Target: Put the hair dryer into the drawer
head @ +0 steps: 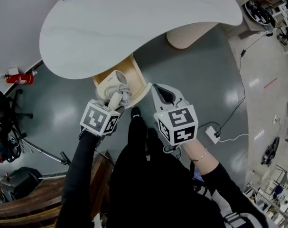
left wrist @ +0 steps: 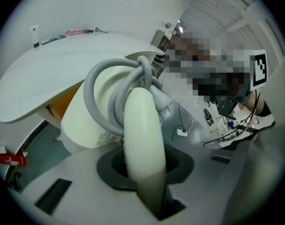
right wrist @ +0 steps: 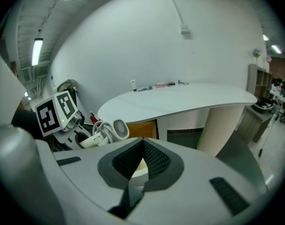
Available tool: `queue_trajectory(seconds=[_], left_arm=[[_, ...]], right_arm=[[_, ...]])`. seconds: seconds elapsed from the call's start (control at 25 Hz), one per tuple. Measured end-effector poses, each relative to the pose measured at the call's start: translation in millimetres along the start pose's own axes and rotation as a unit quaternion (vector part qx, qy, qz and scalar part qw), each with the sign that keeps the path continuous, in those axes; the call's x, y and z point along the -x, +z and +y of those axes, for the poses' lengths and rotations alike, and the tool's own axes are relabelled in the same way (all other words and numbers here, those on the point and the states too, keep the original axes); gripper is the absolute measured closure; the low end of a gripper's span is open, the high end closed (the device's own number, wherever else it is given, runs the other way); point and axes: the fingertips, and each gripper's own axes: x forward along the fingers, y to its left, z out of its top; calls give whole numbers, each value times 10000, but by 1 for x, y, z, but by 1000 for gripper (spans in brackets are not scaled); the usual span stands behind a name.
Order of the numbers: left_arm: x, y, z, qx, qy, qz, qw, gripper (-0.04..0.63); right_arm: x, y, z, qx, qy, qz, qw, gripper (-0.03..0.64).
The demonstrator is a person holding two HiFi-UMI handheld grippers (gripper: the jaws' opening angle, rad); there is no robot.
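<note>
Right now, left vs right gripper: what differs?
The left gripper is shut on the hair dryer, at its handle; the right gripper holds nothing. The left gripper holds its load over the open drawer; the right gripper sits beside the drawer's edge. Both point down toward the drawer.

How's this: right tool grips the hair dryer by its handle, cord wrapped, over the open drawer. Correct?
No. The left tool grips the hair dryer by its handle, per the left gripper view; the right tool holds nothing. Rest stands.
</note>
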Motion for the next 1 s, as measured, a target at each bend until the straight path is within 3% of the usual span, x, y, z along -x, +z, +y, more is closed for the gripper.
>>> queue_trajectory(seconds=[0.24, 0.68, 1.0], left_arm=[[-14, 0, 10, 117, -95, 401, 9991, 494], [-37, 4, 28, -140, -191, 1019, 9945, 494], [-52, 0, 40, -139, -274, 1311, 9909, 494]], right_arm=[[-7, -4, -8, -142, -59, 70, 9999, 615], [-23, -12, -22, -274, -115, 307, 9991, 615], [-47, -17, -12, -224, 86, 595, 9979, 615]])
